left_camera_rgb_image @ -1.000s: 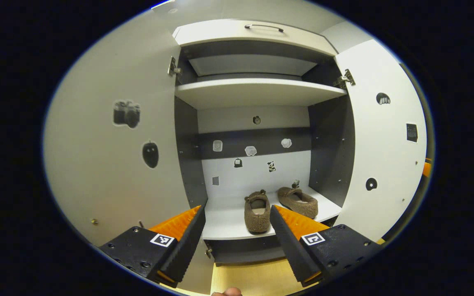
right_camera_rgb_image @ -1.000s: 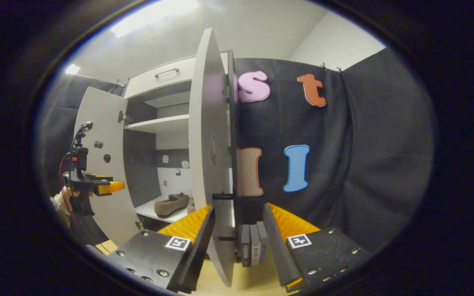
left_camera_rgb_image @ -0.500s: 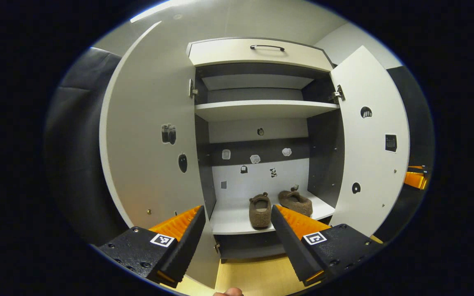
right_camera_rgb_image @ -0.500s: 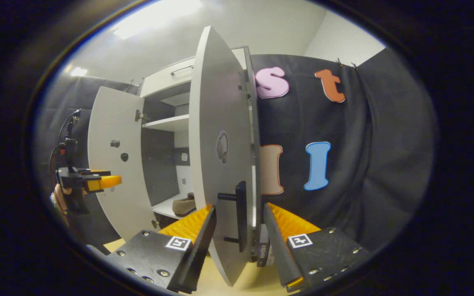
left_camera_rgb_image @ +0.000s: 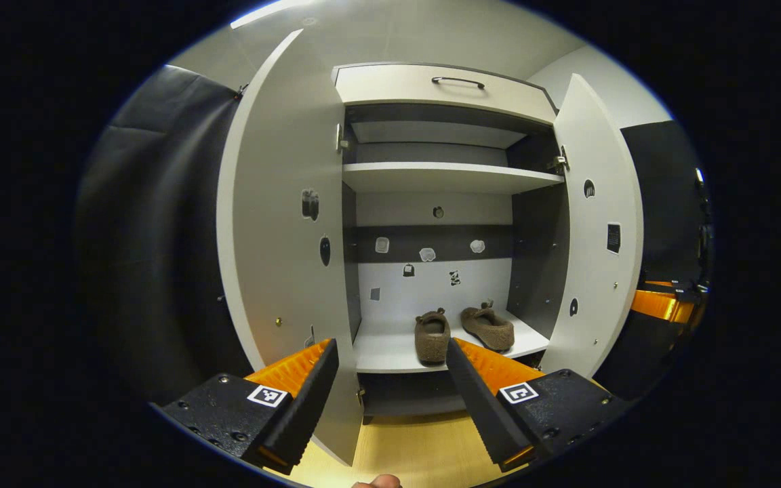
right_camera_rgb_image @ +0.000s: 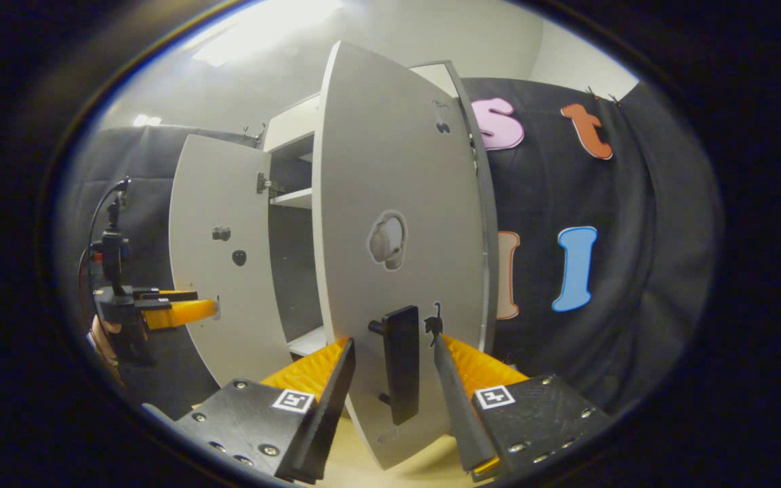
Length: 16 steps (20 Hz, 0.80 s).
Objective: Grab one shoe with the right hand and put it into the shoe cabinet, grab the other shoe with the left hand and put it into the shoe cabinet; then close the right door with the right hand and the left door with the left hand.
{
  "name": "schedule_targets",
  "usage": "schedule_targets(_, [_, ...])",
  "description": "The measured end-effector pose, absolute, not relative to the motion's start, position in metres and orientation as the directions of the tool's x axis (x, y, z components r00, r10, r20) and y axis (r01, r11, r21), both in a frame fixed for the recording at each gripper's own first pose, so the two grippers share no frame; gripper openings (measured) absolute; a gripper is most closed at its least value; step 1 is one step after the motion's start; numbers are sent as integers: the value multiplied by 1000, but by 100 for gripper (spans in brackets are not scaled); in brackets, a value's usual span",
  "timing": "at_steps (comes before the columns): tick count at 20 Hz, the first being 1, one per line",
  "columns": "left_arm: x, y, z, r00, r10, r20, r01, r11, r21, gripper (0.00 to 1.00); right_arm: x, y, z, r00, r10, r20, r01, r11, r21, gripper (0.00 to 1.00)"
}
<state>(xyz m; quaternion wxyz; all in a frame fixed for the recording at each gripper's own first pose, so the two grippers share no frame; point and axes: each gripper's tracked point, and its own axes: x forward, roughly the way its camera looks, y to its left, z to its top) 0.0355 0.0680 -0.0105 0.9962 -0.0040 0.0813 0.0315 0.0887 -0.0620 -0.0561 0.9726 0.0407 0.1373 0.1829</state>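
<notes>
Stiff white right door (right_camera_rgb_image: 397, 203) swings light; your right tool (right_camera_rgb_image: 390, 369), jaws apart, straddles its handle (right_camera_rgb_image: 402, 362); push there.

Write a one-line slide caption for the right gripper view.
Open right gripper straddles the black handle of the cabinet's half-swung right door; left door open beyond.
</notes>
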Motion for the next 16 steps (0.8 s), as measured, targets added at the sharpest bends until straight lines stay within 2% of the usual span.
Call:
schedule_targets(1, [32, 70, -11, 984, 65, -164, -66, 998, -3, 100, 92, -57, -57, 892, 374, -253, -349, 927, 138, 71])
schedule_targets(6, [19, 81, -6, 984, 75, -160, -72, 997, 23, 98, 107, -25, -69, 868, 422, -263, -390, 906, 167, 71])
schedule_targets(10, [12, 84, -1, 986, 77, -150, -73, 997, 34, 100, 124, -5, -86, 862, 414, -292, -383, 910, 157, 71])
schedule_targets(12, [10, 89, 2, 986, 86, -146, -80, 996, 44, 98, 133, 4, -91, 863, 404, -302, -377, 915, 146, 67])
schedule_targets(13, [9, 91, 3, 985, 90, -145, -84, 995, 47, 100, 136, 9, -95, 862, 403, -307, -376, 915, 145, 68])
schedule_targets(16, [5, 94, 5, 985, 96, -142, -91, 995, 38, 98, 147, 16, -101, 871, 379, -313, -358, 925, 123, 74])
